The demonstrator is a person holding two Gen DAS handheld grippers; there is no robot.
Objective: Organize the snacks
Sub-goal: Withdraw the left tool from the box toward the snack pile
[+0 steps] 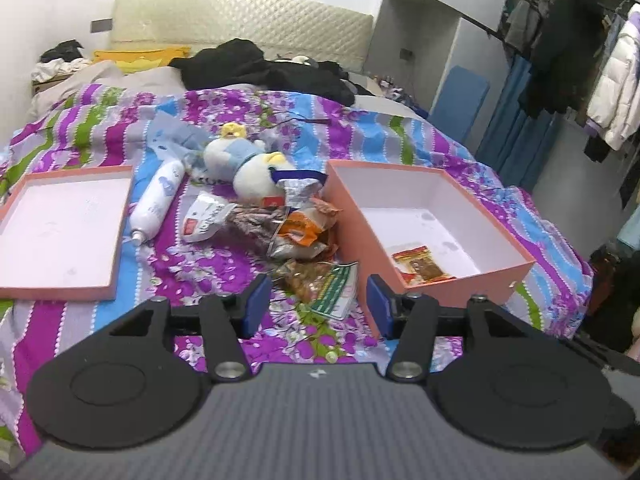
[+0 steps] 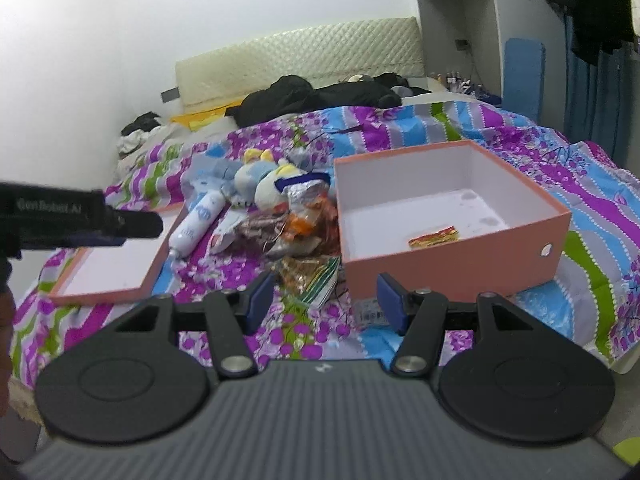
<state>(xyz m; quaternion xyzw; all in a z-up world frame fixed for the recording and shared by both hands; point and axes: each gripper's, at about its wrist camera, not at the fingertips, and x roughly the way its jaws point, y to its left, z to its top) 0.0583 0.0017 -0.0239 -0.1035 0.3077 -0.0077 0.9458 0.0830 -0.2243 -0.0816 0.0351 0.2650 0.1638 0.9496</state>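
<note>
1. Hovering over the floral bed (image 1: 100,128): left tongs (image 1: 316,306) and right tongs (image 2: 320,300), both spread wide, empty.
2. Deep pink cardboard box (image 1: 472,276) holds one red-yellow snack packet (image 1: 420,266).
3. Loose pile of snack bags (image 1: 296,232) lies beside the box.
4. Right view alone shows the box's side hole (image 2: 547,249).
5. Nearby: shallow pink lid (image 1: 60,290), white bottle (image 1: 158,200), plush duck (image 1: 256,168).

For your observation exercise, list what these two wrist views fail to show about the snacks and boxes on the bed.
- Snack pile: packets overlap, so their number is unclear in both views.
- Packet in the box: label too small and blurred, right wrist view.
- Box lid: left edge cut off by the frame, left wrist view; the left tool covers part of it in the right wrist view.
- Plush toy: lower part hidden behind snack packets.
</note>
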